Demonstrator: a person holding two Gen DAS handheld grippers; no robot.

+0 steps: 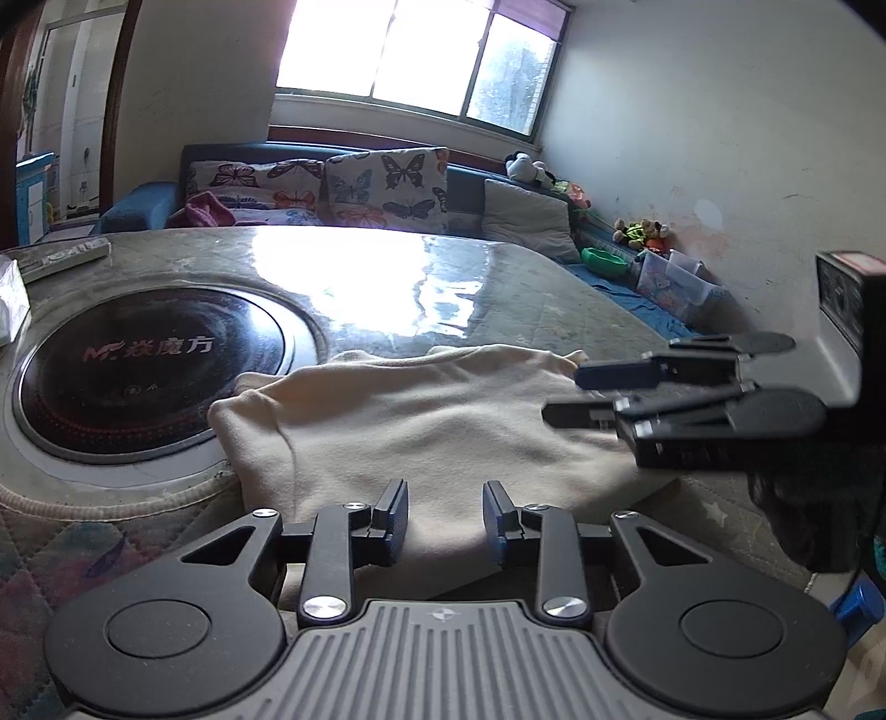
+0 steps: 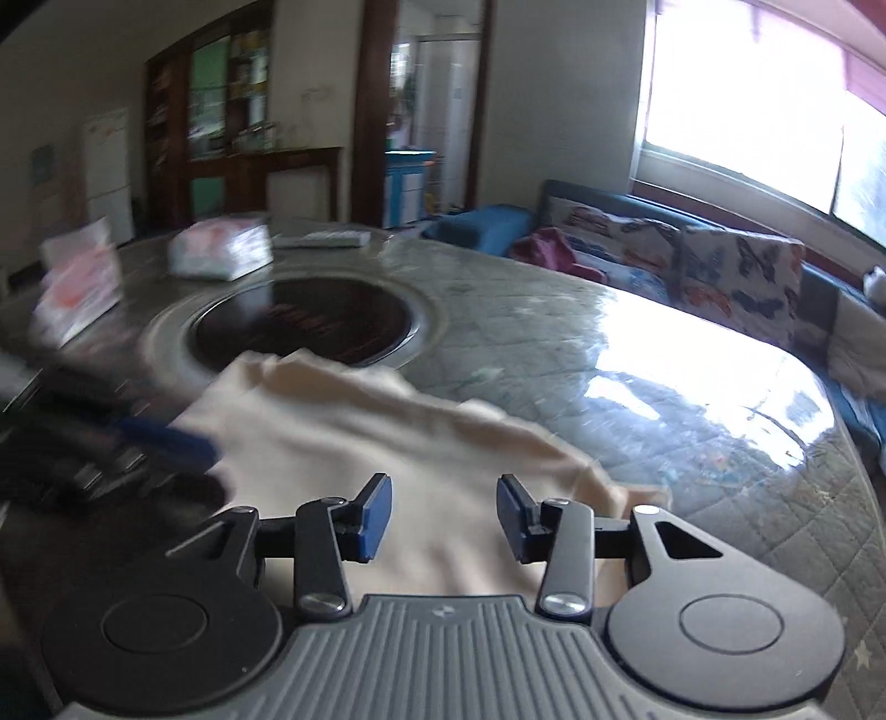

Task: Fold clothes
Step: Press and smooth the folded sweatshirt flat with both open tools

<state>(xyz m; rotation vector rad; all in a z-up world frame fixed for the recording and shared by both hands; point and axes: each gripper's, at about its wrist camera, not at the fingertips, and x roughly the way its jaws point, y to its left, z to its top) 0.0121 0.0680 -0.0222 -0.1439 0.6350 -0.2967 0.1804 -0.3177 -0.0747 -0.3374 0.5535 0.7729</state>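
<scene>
Nearest the left wrist camera, the left gripper [image 1: 446, 523] shows black metal linkages and blue-padded fingers standing apart, with nothing between them; it sits over the near edge of the cream garment [image 1: 421, 421]. The right gripper [image 2: 444, 518] is likewise spread, its blue pads clear of the fabric beneath; in the left wrist view it enters from the right edge over the garment's right side, fingers parted.

The garment is a soft, matte, fleecy cloth, lying crumpled in a broad, roughly rectangular heap with rounded folds and one seam ridge on its left part. It rests on the near portion of the table [image 1: 498, 288], its left edge touching the rim of the round cooktop [image 1: 152, 368].

The cooktop is a glossy black disc with printed characters, set in a pale ring. The table is round and covered in quilted cloth under a glossy clear sheet that reflects the window [image 1: 421, 52] strongly. A remote control [image 1: 66, 257] and wrapped tissue packs [image 2: 221, 246] lie at the far side.

Beyond stands a blue sofa [image 1: 470, 185] carrying butterfly-print cushions [image 1: 387, 185], with soft toys [image 1: 526, 166] in the corner
</scene>
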